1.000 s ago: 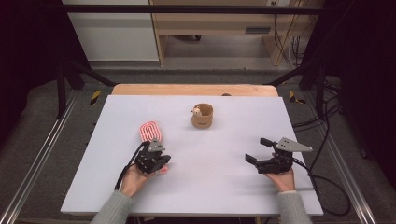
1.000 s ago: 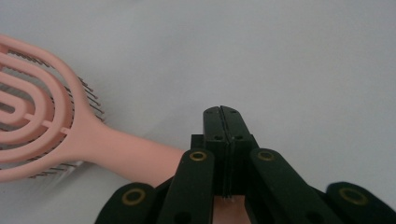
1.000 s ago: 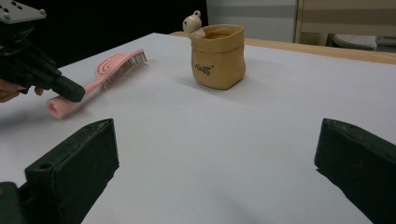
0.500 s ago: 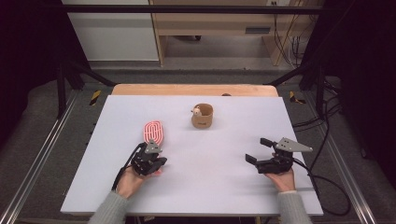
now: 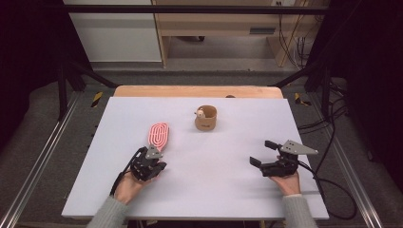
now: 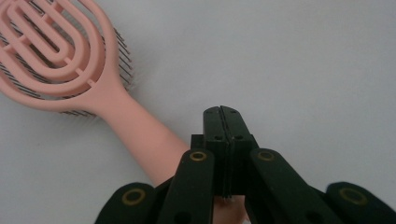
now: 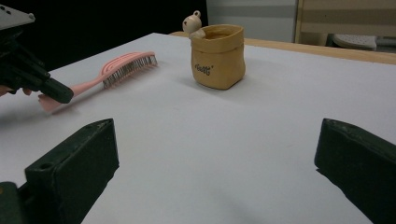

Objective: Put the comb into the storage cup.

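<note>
A pink vented hairbrush (image 5: 158, 134) lies bristles down on the white table (image 5: 214, 194), left of centre. My left gripper (image 5: 153, 156) sits at the brush's handle end with its jaws shut tip to tip. In the left gripper view (image 6: 220, 112) the handle (image 6: 144, 144) runs underneath the closed jaws, not between them. My right gripper (image 5: 263, 153) rests at the right of the table, open with nothing between its fingers (image 7: 74, 158). From the right gripper view, the brush (image 7: 126, 67) and the left gripper (image 7: 58, 92) lie far to the left.
A small tan pouch-shaped cup (image 5: 206, 118) with a little bear figure (image 7: 191, 22) on its rim stands upright at the back centre. A wooden strip (image 5: 199, 91) edges the table's far side. Black frame posts and cables flank the table.
The brush head has shifted slightly toward the near right and now lies flatter. The left hand has moved only a little. The right gripper has stayed still.
</note>
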Demonstrator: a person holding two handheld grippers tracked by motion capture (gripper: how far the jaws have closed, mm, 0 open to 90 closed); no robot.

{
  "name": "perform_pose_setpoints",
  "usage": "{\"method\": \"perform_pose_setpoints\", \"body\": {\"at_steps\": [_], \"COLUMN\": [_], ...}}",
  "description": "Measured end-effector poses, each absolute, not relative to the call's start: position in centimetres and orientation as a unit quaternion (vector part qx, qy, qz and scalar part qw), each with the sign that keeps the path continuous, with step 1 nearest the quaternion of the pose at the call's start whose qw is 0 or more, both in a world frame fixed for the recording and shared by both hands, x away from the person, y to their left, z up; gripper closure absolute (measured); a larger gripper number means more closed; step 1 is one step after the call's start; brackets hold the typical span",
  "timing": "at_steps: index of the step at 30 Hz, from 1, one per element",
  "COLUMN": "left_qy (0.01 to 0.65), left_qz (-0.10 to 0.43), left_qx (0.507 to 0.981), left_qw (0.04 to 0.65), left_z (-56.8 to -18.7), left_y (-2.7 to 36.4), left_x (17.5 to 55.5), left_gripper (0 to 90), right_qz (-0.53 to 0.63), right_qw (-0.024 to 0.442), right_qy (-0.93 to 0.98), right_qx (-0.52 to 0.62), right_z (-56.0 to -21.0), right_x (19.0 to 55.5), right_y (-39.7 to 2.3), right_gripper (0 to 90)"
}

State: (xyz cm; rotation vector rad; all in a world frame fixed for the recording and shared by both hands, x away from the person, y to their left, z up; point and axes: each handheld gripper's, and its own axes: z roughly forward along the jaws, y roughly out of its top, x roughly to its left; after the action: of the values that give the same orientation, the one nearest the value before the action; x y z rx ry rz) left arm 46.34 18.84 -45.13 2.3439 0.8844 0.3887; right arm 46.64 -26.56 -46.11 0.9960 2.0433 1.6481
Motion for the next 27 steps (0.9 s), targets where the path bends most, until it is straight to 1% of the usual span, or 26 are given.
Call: {"method": "perform_pose_setpoints", "body": {"at_steps": [27], "left_qy": [0.364], "left_qz": [0.158], "left_qx": [0.873], "left_qw": [0.284], "left_z": [-45.1], "left_y": [21.6], "left_x": [46.1], "left_gripper": [89.7], "right_qz": [0.579], "right_qw": [0.165], "right_qy": [0.718], "right_qx": [0.35], "right_z": [-46.1], "right_x": [46.6], "right_y": [-26.5], "right_gripper": [0.2]}}
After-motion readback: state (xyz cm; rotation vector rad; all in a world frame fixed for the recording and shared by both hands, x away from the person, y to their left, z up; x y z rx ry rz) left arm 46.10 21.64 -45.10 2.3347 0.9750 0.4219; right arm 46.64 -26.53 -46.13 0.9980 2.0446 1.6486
